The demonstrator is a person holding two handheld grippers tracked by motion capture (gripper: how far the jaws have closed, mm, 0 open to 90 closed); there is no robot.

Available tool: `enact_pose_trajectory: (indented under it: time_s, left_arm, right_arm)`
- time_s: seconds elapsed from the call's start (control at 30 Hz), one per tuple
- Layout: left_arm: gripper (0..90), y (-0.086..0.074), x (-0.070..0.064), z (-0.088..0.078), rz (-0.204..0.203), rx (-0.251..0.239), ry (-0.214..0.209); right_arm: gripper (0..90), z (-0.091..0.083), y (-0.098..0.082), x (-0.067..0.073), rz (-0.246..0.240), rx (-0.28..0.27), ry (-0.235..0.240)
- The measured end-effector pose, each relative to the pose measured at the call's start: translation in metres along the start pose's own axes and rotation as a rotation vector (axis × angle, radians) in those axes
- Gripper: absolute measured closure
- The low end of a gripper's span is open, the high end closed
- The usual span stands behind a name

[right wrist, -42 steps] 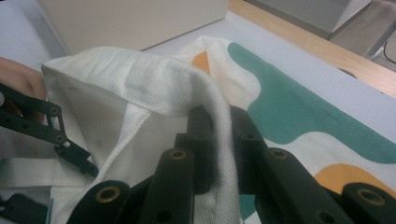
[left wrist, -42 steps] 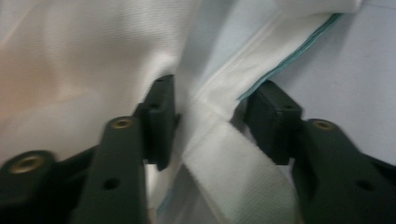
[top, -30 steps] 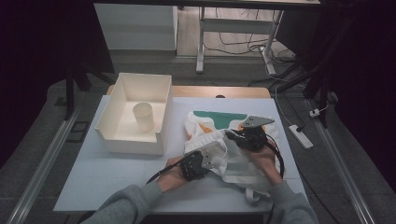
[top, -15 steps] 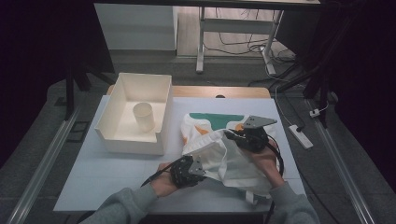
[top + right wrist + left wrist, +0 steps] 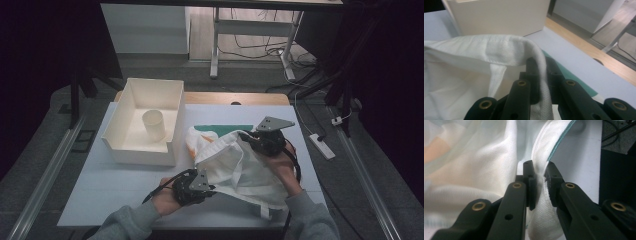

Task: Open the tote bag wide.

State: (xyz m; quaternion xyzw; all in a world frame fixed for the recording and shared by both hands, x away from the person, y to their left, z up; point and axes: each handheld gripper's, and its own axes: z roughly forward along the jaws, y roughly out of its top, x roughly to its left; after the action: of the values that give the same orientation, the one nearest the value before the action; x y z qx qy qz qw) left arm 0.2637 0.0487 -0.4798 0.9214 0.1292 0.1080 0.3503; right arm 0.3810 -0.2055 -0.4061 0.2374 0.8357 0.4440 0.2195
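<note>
Item, left to right. White box [image 5: 145,122] with a cup [image 5: 153,125] inside stood at the table's left. Left gripper [image 5: 196,184]: jaws nearly closed, pinching the hem of the white cloth bag [image 5: 235,162] near the table's front edge. We judged this narrow bite liable to slip if the hem were pulled taut. Right gripper [image 5: 250,137]: jaws likewise clamped on the bag's rim. We feared an uneven lift could bunch the cloth or sweep it against the box.

Both hand-held grippers [image 5: 212,187] [image 5: 250,137] clamped shut
</note>
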Motion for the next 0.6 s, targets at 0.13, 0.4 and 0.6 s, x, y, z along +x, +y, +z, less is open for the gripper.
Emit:
enact_pose_trajectory:
  time_s: [0.13, 0.4, 0.6]
  left_arm:
    - [81.1, 0.000, -0.002, -0.004, 0.002, -0.008, -0.001]
    - [81.1, -0.004, -0.004, -0.011, -0.007, -0.021, -0.003]
    - [81.0, -0.006, -0.001, -0.007, -0.012, -0.009, -0.016]
  right_arm:
    - [83.2, -0.001, 0.009, -0.009, -0.001, -0.031, -0.031]
    - [83.2, 0.021, 0.011, -0.027, 0.023, -0.018, -0.038]
    - [83.2, 0.056, -0.012, -0.043, 0.083, 0.074, -0.014]
